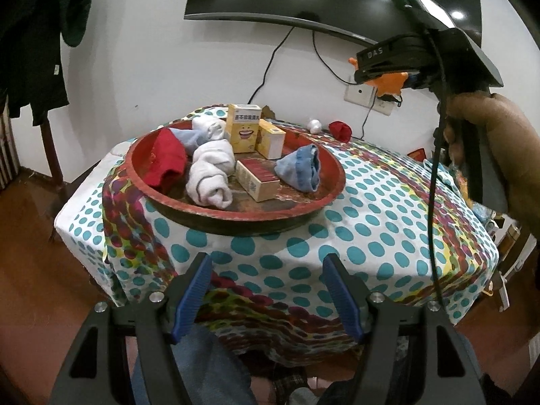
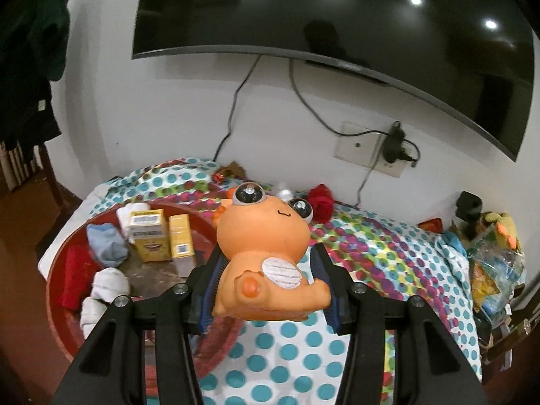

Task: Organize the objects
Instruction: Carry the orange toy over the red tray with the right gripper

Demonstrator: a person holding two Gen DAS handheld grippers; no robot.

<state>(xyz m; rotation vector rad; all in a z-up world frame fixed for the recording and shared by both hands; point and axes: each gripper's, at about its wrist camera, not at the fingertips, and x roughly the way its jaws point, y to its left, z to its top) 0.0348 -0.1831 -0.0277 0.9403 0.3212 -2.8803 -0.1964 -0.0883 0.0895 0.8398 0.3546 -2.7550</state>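
An orange big-eyed toy figure (image 2: 263, 256) is clamped between the blue pads of my right gripper (image 2: 266, 270), held in the air over the dotted tablecloth to the right of the red tray (image 2: 57, 307). From the left wrist view the same right gripper (image 1: 388, 67) hangs high at the right with the orange toy (image 1: 388, 82) in it. My left gripper (image 1: 266, 270) stands open at the table's near edge, nothing between its fingers. The red tray (image 1: 236, 217) holds rolled socks in white (image 1: 209, 175), red (image 1: 167, 160) and blue (image 1: 302, 168), plus yellow boxes (image 1: 243, 128).
A red rolled cloth (image 2: 320, 200) and a small white ball (image 1: 314, 125) lie on the cloth near the wall. A dark screen (image 2: 337, 20) hangs above, with cables and a wall socket (image 2: 371, 150). Cluttered bags and toys (image 2: 489, 260) sit at the table's right end.
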